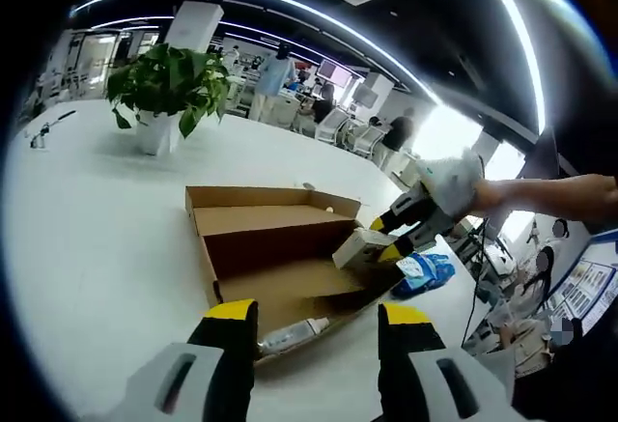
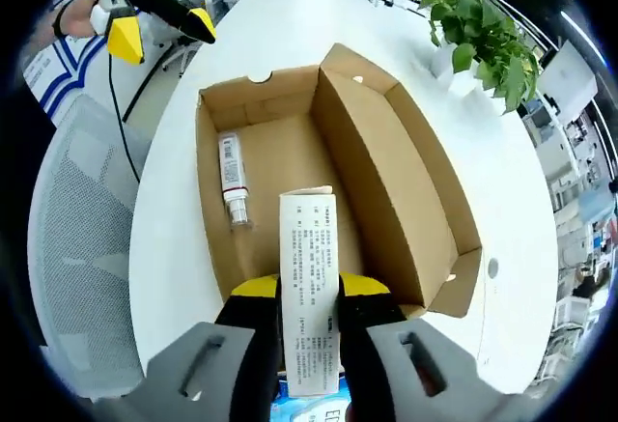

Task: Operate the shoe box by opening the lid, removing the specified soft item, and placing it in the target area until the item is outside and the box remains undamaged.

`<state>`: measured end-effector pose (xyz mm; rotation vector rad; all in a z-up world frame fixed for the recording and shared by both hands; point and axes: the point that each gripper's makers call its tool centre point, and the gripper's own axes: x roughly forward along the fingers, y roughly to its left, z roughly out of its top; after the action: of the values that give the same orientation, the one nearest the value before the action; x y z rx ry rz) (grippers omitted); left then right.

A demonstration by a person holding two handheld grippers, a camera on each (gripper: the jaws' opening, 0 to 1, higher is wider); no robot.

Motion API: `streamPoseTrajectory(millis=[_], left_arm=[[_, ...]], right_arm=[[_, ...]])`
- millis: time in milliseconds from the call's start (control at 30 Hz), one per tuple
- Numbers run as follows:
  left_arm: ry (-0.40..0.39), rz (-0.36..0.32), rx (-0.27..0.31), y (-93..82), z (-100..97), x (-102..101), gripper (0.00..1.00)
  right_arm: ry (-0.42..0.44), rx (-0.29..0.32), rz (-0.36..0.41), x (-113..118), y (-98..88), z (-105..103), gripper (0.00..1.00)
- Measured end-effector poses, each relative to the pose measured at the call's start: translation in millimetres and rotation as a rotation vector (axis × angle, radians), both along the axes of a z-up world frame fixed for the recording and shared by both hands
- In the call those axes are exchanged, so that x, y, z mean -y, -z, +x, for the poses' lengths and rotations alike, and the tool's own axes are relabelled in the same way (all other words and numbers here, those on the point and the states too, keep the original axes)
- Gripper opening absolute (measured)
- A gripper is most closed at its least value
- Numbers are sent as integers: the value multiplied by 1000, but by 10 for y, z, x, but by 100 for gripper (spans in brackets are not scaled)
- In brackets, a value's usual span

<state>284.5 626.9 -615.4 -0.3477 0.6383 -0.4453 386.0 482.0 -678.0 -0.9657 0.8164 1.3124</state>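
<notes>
— Jaws, right gripper (image 2: pixel 309 311)?
— Clamped on 1 white carton (image 2: pixel 309 287), over the open shoe box (image 2: pixel 425 210).
— Left gripper (image 1: pixel 314 321)?
— Jaws apart, empty; small tube (image 2: pixel 233 179) inside the box beyond them, on white tabletop (image 1: pixel 97 239).

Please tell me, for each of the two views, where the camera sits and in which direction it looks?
Left gripper view: rides on the left gripper, facing across the white table at the open brown cardboard shoe box; the right gripper, with a forearm behind it, enters from the right.
Right gripper view: rides on the right gripper, looking down into the box; its jaws clamp a white printed carton; the left gripper shows at upper left.
Shared: box, table, green potted plant, a small white tube inside the box.
</notes>
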Motion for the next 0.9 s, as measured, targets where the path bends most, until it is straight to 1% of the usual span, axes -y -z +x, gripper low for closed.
streamPoseTrajectory(millis=[133, 267, 400, 567, 633, 800, 900], left_arm=[[14, 3, -2, -9, 16, 51, 51], [29, 6, 1, -16, 63, 99, 51], [46, 9, 7, -51, 106, 184, 51], [71, 13, 10, -52, 189, 284, 51], [80, 14, 9, -44, 192, 331, 51], [115, 20, 3, -23, 240, 462, 51], [135, 24, 5, -29, 279, 543, 51]], right_arm=[[-10, 19, 10, 51, -103, -11, 19], [-5, 28, 17, 112, -160, 4, 19], [-3, 45, 7, 234, -215, 27, 19], [43, 54, -6, 499, -257, 122, 19], [61, 56, -4, 579, -279, 139, 19], [99, 67, -8, 829, -322, 143, 19], [121, 68, -13, 988, -305, 122, 19]])
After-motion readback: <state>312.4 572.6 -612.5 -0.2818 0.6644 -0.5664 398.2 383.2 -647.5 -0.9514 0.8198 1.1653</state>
